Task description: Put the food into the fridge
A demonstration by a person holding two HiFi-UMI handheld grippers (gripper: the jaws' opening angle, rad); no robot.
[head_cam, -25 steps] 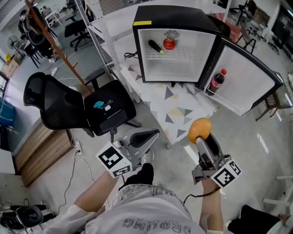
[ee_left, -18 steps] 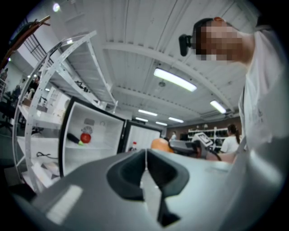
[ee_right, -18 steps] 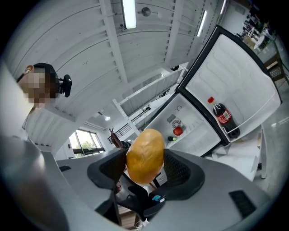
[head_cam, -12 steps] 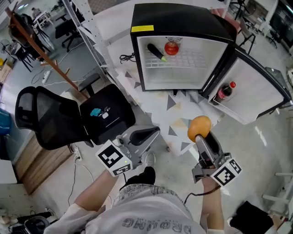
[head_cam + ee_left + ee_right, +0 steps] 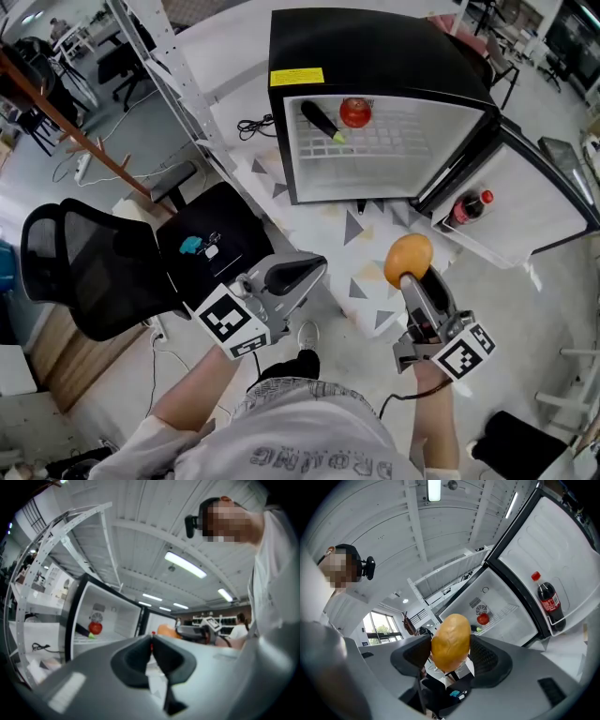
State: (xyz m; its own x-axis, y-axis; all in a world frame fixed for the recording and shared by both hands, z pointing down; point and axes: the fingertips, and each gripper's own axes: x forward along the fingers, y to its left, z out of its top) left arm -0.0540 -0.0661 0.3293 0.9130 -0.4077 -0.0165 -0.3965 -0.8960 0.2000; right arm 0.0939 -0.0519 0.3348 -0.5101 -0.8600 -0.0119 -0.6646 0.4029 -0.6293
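Bright ceiling strips, fisheye edges, perhaps soft

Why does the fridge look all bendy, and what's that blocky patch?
Right gripper view: the wide lens bends the fridge and darkens the corners; left gripper view: same bending, close hand-held gripper blurry; blocky patches were added later to hide faces.

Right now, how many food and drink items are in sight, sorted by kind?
Red tomato, on the fridge shelf: 1
Dark long vegetable, beside it: 1
Cola bottle, in the fridge door: 1
Orange-brown food, held in the right tool: 1
Total: 4
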